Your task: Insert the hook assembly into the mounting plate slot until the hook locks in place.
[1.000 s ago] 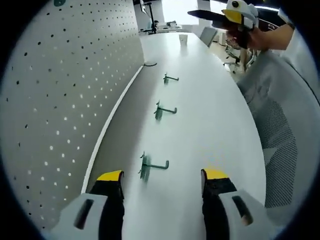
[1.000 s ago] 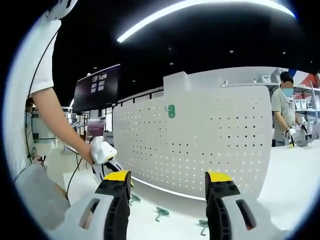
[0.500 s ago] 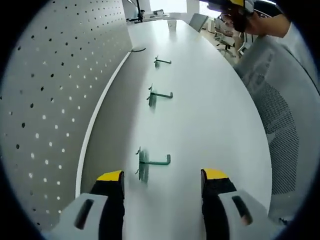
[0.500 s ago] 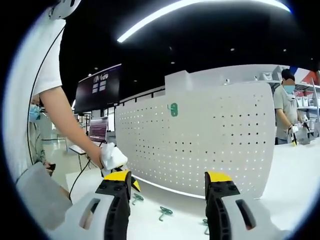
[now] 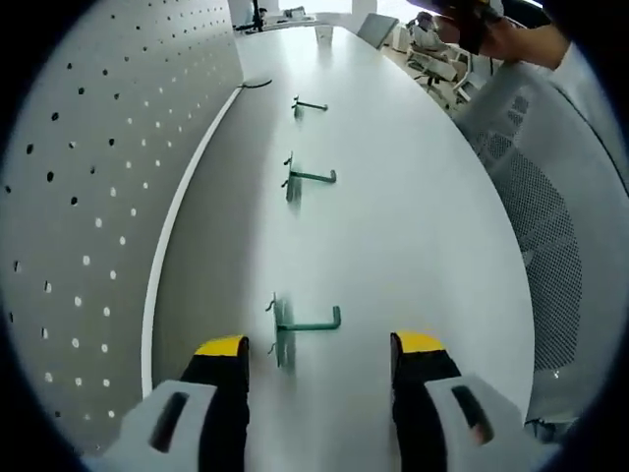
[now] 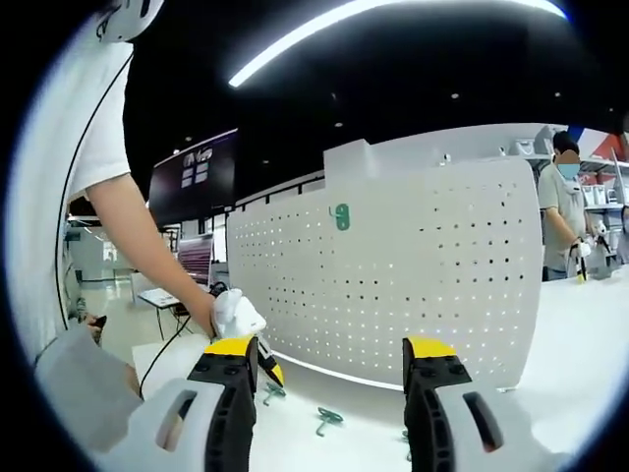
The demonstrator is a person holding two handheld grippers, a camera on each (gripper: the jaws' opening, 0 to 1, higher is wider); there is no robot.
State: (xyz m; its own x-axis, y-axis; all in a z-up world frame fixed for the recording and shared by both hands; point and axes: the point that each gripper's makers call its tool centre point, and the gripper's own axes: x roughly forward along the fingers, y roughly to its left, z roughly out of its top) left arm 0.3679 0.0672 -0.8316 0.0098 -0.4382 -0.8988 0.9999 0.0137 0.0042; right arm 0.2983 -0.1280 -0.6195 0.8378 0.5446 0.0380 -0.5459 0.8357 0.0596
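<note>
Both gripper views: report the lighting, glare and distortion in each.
Left gripper view: even light, soft glare on the white table, fisheye bowing the pegboard; nearest green hook slightly soft. Right gripper view: dark ceiling with a blown-out light strip, pegboard evenly lit, edges curved.

Three hooks (image 5: pixel 300 324) lie in a row on the table (image 5: pixel 413 216), beside the upright pegboard (image 5: pixel 88 187).

In the left gripper view, the left gripper (image 5: pixel 319 359) is pointing along the table with its yellow-tipped jaws standing wide apart and holding nothing. In the right gripper view, the right gripper (image 6: pixel 329 362) is pointing level, its jaws likewise spread and gripping nothing. There the person's bare forearm (image 6: pixel 138 236) is reaching down, the hand (image 6: pixel 234 315) gripping the left gripper's white body.
</note>
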